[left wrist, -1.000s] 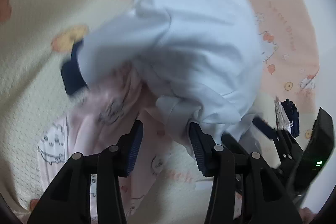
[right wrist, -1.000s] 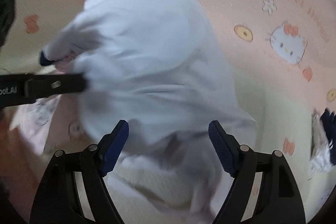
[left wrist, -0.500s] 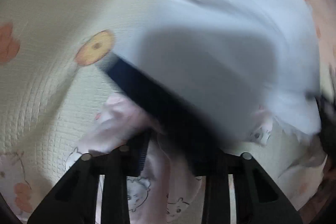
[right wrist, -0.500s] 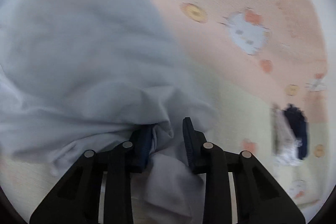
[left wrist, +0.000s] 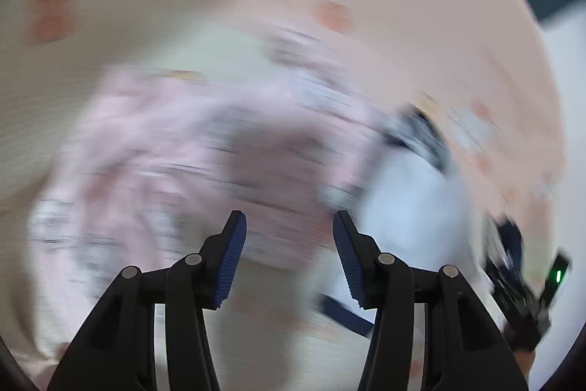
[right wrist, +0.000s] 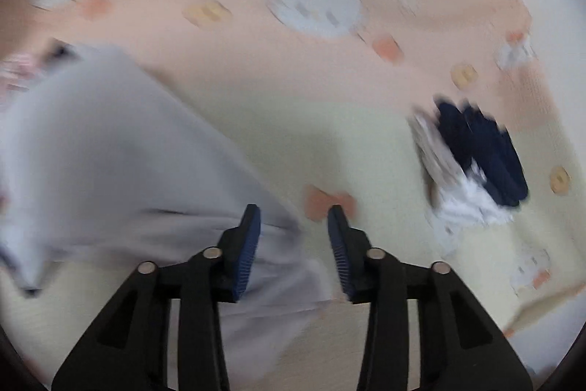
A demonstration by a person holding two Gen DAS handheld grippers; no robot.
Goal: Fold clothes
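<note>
Both views blurry. Left gripper (left wrist: pixel 289 255) opening, nothing between blue pads; pink printed top (left wrist: pixel 190 163) lies crumpled just beyond it on cartoon-print blanket (left wrist: pixel 121 35). Pale blue shirt (left wrist: pixel 414 204) with dark trim lies right of pink top. Right gripper (right wrist: pixel 295 250) opening too; edge of pale blue shirt (right wrist: pixel 110 152) passes between pads, not pinched. Dark blue and white clothes pile (right wrist: pixel 472 163) sits far right on blanket (right wrist: pixel 256 68).

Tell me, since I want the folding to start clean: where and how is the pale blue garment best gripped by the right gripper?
Probably at the pale blue garment's loose edge, which lies bunched between the opening jaws of the right gripper. Come from above, pointing steeply down, and close on that raised fold; it stands off the patterned mat, so the pads can pinch it. Blur hides finer detail.
</note>
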